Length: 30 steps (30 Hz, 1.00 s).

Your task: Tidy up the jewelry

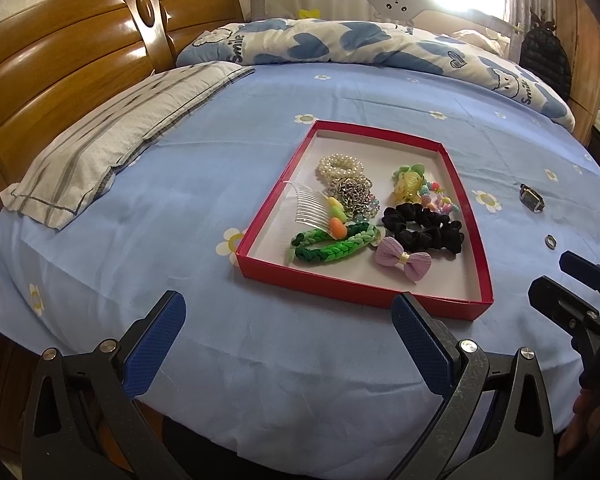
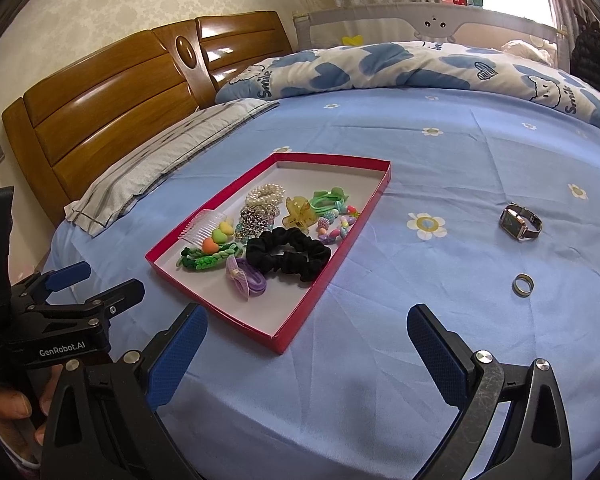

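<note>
Well, most of the trinkets already lie in the shallow red cardboard tray with a pale floor [image 2: 374, 196], which sits in the middle of the light blue flowered bedsheet [image 2: 400, 360]. Two pieces are left out on the sheet to its right: a small wristwatch with a dark square face and a dark mesh band [image 2: 520, 222] and, nearer the grippers, a plain silvery metal ring [image 2: 523, 280].

The right gripper [image 2: 306, 344] hangs low over the sheet with its blue-padded jaws spread wide and nothing between them; the ring lies ahead and to the right of its right finger, apart from it. The left gripper [image 1: 288, 328] is likewise wide open and empty, hovering just short of the tray's near rim.

The ring looks hard, light and slick, lying flat with its hole facing up; on soft bedding I'd expect it to sink or skate away, so pinching across its outer edge seems the safest hold. The watch looks a bit heavier, with a stiff case and a band curled into a loop behind it. It rests tilted on that loop, face turned toward the grippers, its long axis running roughly left to right across the right wrist view. Gripping the case by its two sides, not the glass, appears wisest.
</note>
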Available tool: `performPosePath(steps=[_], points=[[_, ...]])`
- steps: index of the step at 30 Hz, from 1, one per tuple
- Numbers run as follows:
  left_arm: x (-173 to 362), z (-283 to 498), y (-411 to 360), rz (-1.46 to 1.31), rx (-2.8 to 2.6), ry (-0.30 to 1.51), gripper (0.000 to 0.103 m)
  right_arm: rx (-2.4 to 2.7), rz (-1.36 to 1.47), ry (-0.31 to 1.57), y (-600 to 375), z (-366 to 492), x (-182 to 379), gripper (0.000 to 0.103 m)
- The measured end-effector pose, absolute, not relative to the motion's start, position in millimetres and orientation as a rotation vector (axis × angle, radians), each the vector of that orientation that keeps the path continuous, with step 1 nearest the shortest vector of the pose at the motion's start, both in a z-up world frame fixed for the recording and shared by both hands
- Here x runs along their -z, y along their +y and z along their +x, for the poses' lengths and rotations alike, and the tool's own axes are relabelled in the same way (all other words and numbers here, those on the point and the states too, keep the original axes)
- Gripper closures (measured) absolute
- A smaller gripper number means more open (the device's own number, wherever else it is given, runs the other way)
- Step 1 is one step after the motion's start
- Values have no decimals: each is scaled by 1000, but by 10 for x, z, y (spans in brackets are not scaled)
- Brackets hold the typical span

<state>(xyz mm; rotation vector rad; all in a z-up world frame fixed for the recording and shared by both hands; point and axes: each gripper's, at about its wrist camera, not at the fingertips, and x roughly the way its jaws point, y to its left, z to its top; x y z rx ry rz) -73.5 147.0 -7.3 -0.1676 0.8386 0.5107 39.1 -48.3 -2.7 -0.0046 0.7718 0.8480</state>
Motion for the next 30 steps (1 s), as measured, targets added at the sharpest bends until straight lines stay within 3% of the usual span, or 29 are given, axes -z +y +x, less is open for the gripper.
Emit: performPosePath(steps=[30], points=[[63, -721, 1474, -166, -510, 844, 0, -847, 0, 772, -491, 405, 43, 2]])
